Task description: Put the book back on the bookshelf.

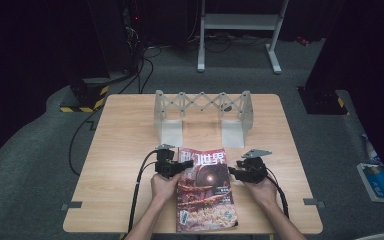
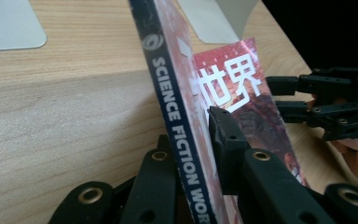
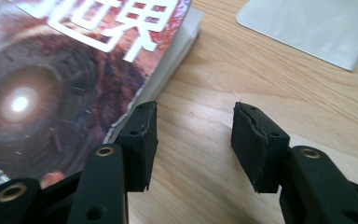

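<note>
left gripper (image 2: 193, 154) clamps magazine (image 2: 186, 116) spine — right gripper (image 3: 193, 140) apart | table (image 3: 205, 186) bare between

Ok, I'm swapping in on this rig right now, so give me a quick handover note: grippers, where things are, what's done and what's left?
Left gripper: shut on the magazine, clamped at its spine edge, which looks raised off the table.
Right gripper: open, nothing between the jaws, resting beside the magazine's right edge.
Expandable rack: stands empty at the far side of the table.
Done: magazine gripped on the left.
Left, probably: lift it and stand it in the rack, with the right gripper steadying.
</note>
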`<action>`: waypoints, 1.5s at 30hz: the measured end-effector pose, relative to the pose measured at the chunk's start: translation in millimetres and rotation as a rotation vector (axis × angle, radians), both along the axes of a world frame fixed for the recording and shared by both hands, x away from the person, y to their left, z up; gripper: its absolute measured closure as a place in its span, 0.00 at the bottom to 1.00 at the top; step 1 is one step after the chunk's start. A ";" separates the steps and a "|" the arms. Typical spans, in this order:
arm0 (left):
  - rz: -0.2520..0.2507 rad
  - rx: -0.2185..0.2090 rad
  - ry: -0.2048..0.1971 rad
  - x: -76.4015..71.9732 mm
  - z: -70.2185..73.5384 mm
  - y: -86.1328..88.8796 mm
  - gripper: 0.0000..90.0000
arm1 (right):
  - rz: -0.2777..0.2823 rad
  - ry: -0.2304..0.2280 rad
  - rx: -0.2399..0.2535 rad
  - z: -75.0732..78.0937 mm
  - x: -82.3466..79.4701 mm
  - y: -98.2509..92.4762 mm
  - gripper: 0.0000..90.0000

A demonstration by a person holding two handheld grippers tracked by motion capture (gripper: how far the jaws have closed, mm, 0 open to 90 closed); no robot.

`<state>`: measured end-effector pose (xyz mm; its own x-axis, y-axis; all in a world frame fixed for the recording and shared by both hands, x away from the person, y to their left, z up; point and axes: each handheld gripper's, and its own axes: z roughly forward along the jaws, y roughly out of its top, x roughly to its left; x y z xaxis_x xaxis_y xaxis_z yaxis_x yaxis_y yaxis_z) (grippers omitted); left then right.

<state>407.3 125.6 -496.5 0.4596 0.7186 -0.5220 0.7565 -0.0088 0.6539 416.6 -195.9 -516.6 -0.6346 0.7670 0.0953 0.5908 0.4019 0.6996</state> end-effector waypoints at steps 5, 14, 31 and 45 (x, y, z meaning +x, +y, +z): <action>-0.011 -0.050 -0.002 -1.9 7.6 2.3 0.92 | -0.039 -0.023 -0.001 0.1 -4.3 -15.7 0.54; -0.076 -0.020 -0.067 -4.4 34.6 -11.9 0.93 | -0.132 -0.054 -0.008 -2.9 -12.4 -52.1 0.50; -0.146 0.093 -0.134 1.6 88.1 -25.2 0.93 | -0.178 -0.174 -0.024 -14.7 -24.0 -77.3 0.47; -0.158 0.192 -0.210 10.2 140.4 -27.2 0.93 | -0.179 -0.181 -0.020 -15.8 -24.5 -77.3 0.46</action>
